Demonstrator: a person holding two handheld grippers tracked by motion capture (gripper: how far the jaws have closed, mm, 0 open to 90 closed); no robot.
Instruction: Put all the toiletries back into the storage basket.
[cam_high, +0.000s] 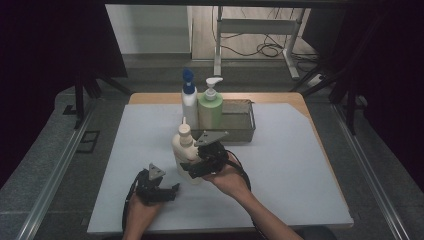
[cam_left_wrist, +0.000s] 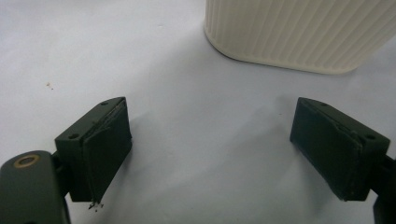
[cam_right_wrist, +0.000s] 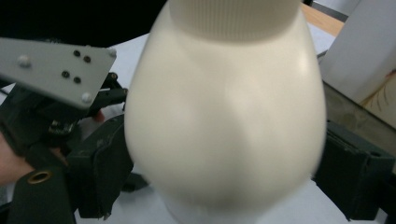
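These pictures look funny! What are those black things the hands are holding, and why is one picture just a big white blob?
A person sits at a table and holds a black claw tool in each hand. One picture comes from a camera above the table. The other two come from little cameras riding on the claws, so things look huge.

The blob is a cream bottle seen from very near. The right claw has its two jaws on either side of that bottle; I can't tell if they squeeze it yet. The left claw sits open and holds nothing.

Farther back, a white bottle with a blue top and a green pump bottle stand at a metal basket.
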